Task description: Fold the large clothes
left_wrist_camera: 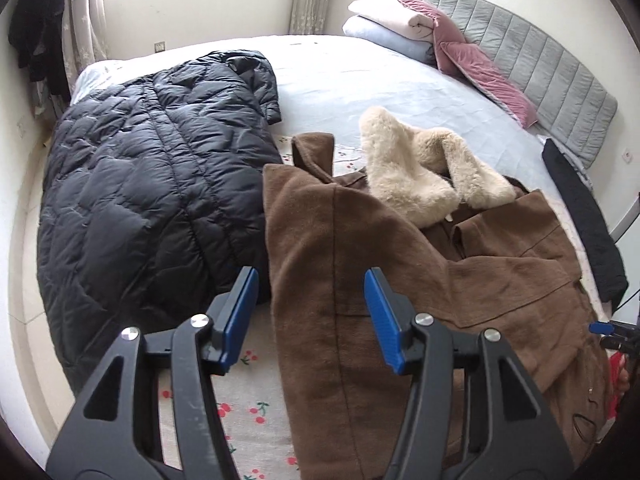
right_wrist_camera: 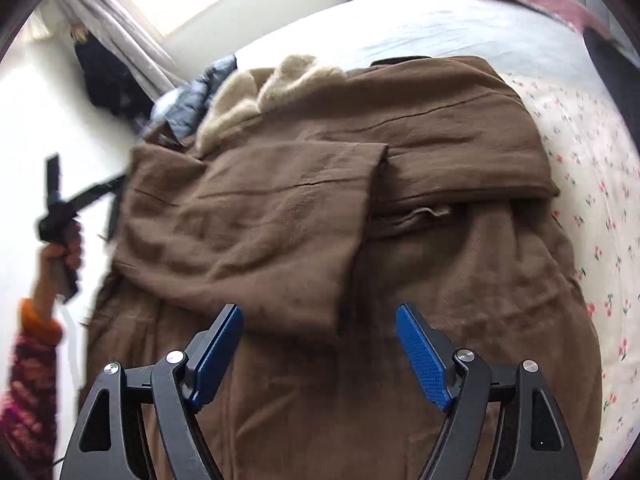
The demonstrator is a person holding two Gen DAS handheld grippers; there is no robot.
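Garment in hand: a long brown wool-like coat [right_wrist_camera: 304,216] with a cream fluffy fur collar [left_wrist_camera: 416,168] lies spread on the bed [left_wrist_camera: 352,80], collar toward the headboard, hem toward the person.
Fold so far: one brown sleeve [right_wrist_camera: 256,236] lies flat across the coat's front, and the other side's panel is doubled inward over the body, probably to narrow the coat into a strip before it is folded along its length.
Left tool [left_wrist_camera: 312,316]: jaws apart with nothing between the blue pads; it hovers over the coat's near left edge, which runs up between the two fingers, likely lined up to pinch that edge.
Right tool [right_wrist_camera: 320,352]: jaws wide, empty, angled down over the lower part of the coat just below the sleeve's cuff; this view is blurred, so finer contact cannot be judged.
Person: a hand [right_wrist_camera: 60,248] in a patterned knit sleeve [right_wrist_camera: 28,392] holds the left tool's handle at the coat's left side.
Neighbour: a black quilted down jacket [left_wrist_camera: 152,200] lies flat just beside the coat, on its left and touching its edge, perhaps waiting its turn.
Risk: the thick cloth and bulky collar may spring open once released.
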